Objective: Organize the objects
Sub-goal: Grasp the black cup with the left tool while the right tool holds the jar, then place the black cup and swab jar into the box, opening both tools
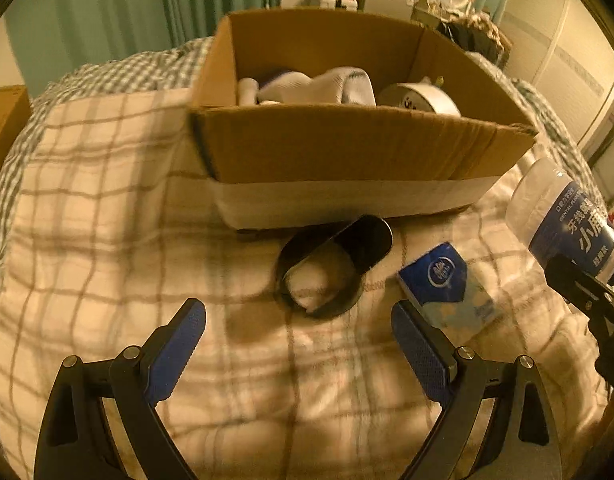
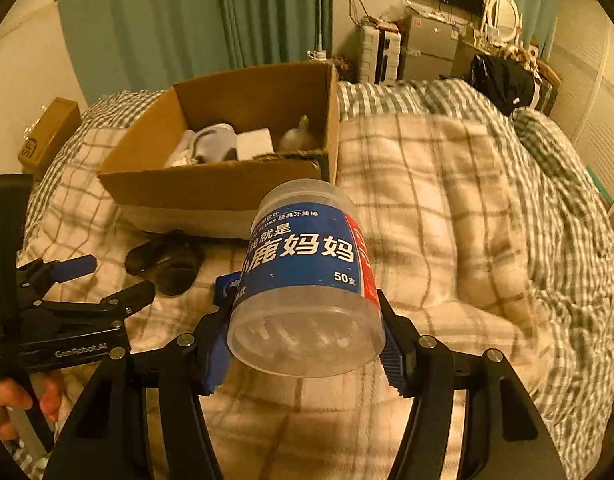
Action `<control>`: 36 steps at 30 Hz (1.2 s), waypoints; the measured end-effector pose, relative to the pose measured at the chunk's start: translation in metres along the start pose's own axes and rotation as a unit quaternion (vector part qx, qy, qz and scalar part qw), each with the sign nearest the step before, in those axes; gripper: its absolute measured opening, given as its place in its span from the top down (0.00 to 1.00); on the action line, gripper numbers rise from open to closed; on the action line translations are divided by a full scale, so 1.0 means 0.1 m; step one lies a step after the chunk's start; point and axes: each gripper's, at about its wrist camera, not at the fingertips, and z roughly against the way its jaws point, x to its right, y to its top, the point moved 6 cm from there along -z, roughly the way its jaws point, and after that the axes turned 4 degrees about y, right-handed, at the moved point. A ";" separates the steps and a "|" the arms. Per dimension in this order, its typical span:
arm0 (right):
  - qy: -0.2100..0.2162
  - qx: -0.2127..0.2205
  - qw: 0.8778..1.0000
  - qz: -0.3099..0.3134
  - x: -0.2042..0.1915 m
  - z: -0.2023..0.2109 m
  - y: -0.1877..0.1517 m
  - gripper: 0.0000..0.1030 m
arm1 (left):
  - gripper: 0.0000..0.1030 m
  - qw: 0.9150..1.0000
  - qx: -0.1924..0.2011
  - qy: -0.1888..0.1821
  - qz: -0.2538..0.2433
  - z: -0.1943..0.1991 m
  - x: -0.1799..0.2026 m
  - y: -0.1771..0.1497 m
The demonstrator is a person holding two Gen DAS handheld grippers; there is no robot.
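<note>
My right gripper [image 2: 305,336] is shut on a clear plastic jar with a blue label [image 2: 307,276], held tilted above the bed; the jar also shows in the left wrist view [image 1: 563,216]. My left gripper [image 1: 299,324] is open and empty, low over the blanket, just short of a black glasses case [image 1: 331,268] lying open and a blue tissue pack [image 1: 447,284]. An open cardboard box [image 1: 347,148] stands behind them, holding white socks [image 1: 319,88] and a white round object [image 1: 419,98]. The box [image 2: 211,184] and case [image 2: 167,260] show in the right wrist view.
Everything lies on a bed with a beige plaid blanket [image 1: 107,240] over a green checked duvet [image 2: 547,160]. A small brown box [image 2: 51,132] sits at the bed's left edge. Green curtains, a suitcase and furniture stand beyond the bed.
</note>
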 end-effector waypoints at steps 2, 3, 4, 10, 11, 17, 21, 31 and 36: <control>0.003 -0.003 1.000 -0.007 0.04 -0.07 -0.01 0.41 | 0.06 1.000 -0.002 0.000 -0.013 -0.07 0.06 0.05; 0.005 -0.005 1.000 -0.010 0.06 -0.10 -0.02 0.41 | 0.06 1.000 -0.002 0.000 -0.022 -0.12 0.09 0.09; 0.007 -0.006 1.000 -0.012 0.07 -0.13 -0.03 0.41 | 0.07 1.000 -0.002 -0.001 -0.028 -0.15 0.12 0.11; 0.023 -0.022 0.999 -0.036 0.16 -0.28 -0.11 0.41 | 0.41 0.998 -0.016 -0.015 -0.052 -0.33 0.25 0.15; 0.024 -0.024 0.999 -0.039 0.16 -0.30 -0.12 0.41 | 0.42 0.998 -0.016 -0.015 -0.054 -0.33 0.26 0.14; 0.026 -0.017 0.999 -0.038 0.15 -0.25 -0.12 0.41 | 0.42 0.998 0.007 -0.018 -0.065 -0.12 0.29 0.10; 0.021 -0.006 0.999 -0.034 0.13 -0.14 -0.11 0.41 | 0.42 0.998 0.020 -0.016 -0.062 0.12 0.27 0.07; 0.015 0.041 0.999 -0.011 -0.06 0.50 0.03 0.41 | 0.42 0.997 0.075 -0.027 -0.017 0.94 0.08 0.04; 0.014 0.070 0.997 0.004 -0.21 0.86 0.12 0.41 | 0.42 0.993 0.115 -0.030 -0.008 1.36 0.04 0.17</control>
